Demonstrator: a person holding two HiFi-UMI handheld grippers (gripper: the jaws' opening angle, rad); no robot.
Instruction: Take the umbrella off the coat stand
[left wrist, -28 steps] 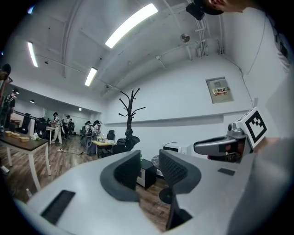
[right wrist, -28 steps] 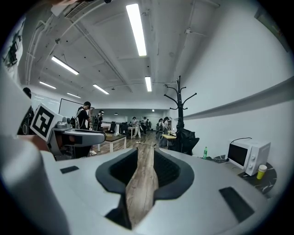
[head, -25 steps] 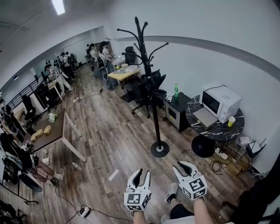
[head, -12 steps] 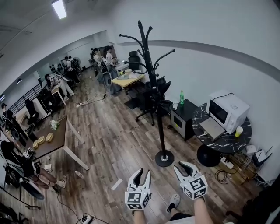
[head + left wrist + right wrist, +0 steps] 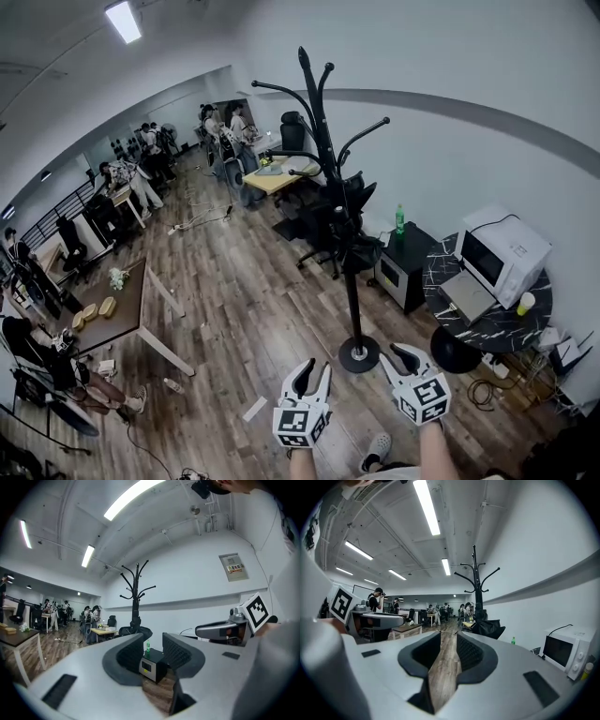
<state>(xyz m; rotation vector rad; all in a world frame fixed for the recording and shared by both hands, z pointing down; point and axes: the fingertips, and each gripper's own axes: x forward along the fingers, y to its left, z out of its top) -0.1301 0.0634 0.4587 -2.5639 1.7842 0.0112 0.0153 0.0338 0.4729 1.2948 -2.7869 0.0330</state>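
A tall black coat stand (image 5: 339, 202) rises from a round base (image 5: 359, 354) on the wooden floor, just ahead of both grippers. A black bundle, apparently the umbrella (image 5: 360, 251), hangs partway down the pole; it also appears as the dark bundle (image 5: 136, 631) and the dark bundle (image 5: 488, 627) in the gripper views. My left gripper (image 5: 312, 372) is open and empty, left of the base. My right gripper (image 5: 404, 354) is open and empty, right of the base. The left gripper (image 5: 153, 641) and right gripper (image 5: 449, 641) both point toward the stand, well short of the bundle.
A microwave (image 5: 507, 251) and a cup sit on a round dark table (image 5: 487, 323) at right. A small black cabinet (image 5: 410, 270) carries a green bottle (image 5: 400, 219). Black office chairs stand behind the pole. A wooden table (image 5: 114, 302) is at left; people work further back.
The view has advanced toward the coat stand: its base now lies close between the two grippers. Both grippers stay open and empty.
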